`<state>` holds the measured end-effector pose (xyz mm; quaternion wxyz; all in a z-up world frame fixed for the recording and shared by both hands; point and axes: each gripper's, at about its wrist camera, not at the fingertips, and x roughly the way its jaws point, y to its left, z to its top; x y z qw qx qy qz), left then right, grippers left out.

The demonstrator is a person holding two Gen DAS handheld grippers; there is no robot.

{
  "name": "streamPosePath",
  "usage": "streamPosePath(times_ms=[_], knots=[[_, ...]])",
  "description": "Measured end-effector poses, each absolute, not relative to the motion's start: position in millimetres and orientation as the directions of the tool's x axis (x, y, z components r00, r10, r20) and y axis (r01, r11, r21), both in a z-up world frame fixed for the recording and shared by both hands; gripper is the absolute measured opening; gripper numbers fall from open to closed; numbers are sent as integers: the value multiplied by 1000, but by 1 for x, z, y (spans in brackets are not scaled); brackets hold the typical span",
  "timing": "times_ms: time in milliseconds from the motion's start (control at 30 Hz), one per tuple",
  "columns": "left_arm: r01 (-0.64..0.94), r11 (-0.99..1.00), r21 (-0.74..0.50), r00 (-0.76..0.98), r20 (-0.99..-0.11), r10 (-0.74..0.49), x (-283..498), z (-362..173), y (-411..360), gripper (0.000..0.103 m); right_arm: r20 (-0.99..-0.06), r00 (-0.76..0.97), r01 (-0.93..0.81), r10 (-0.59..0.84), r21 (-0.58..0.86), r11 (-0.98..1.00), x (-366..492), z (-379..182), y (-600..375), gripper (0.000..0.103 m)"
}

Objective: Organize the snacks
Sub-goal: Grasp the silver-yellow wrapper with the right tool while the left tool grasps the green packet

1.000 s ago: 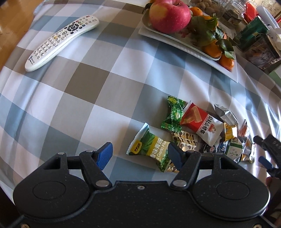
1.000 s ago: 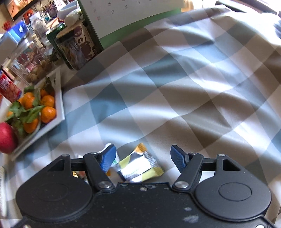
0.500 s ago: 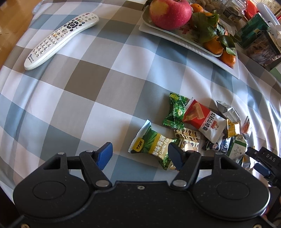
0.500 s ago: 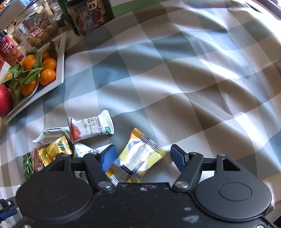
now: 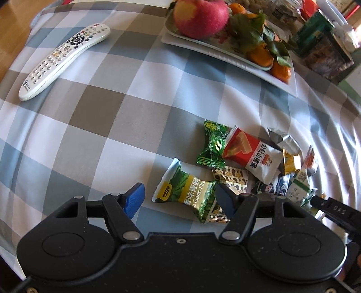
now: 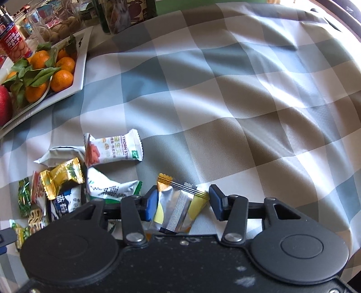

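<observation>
A pile of wrapped snacks lies on the checked tablecloth. In the left wrist view, my left gripper is open with a green garlic-pea packet between its fingers. A green candy and a red-and-white packet lie just beyond. In the right wrist view, my right gripper is open around a silver-and-yellow packet. A white hawthorn-strip packet, a gold candy and other packets lie to its left.
A white plate with an apple and tangerines stands at the back; it also shows in the right wrist view. A white remote lies far left. Jars and tins stand behind the plate.
My right gripper dropped low over the silver-and-yellow packet, and its jaws narrowed around it. My left gripper edged closer to the green pea packet.
</observation>
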<state>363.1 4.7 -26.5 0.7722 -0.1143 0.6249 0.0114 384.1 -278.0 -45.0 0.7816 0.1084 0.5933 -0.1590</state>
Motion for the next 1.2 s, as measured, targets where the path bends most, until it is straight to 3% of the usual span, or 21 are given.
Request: streamPosePath(times_ms=[300,600,767,1033,1200], knots=[[-113,987,-113,217,-972,-86,364,-38,-4,70,-970,236,385,-56,40,922,378,-38,-287,48],[-109,984,-144,211,-970,-118,365,-45,-5,65,-976,214,348,40,114,930,369,-36,-280,48],[-123,972,-201,229,-959,-169,361,-41,1,53,-976,216,336,35,108,936,364,-35,-277,48],[-131,972,-197,242,-957,-162,355,-30,6,43,-975,219,340,41,116,933,366,-34,-279,48],[-98,983,-152,210,-969,-129,351,-28,8,42,-975,217,338,49,122,933,365,-32,-280,48]])
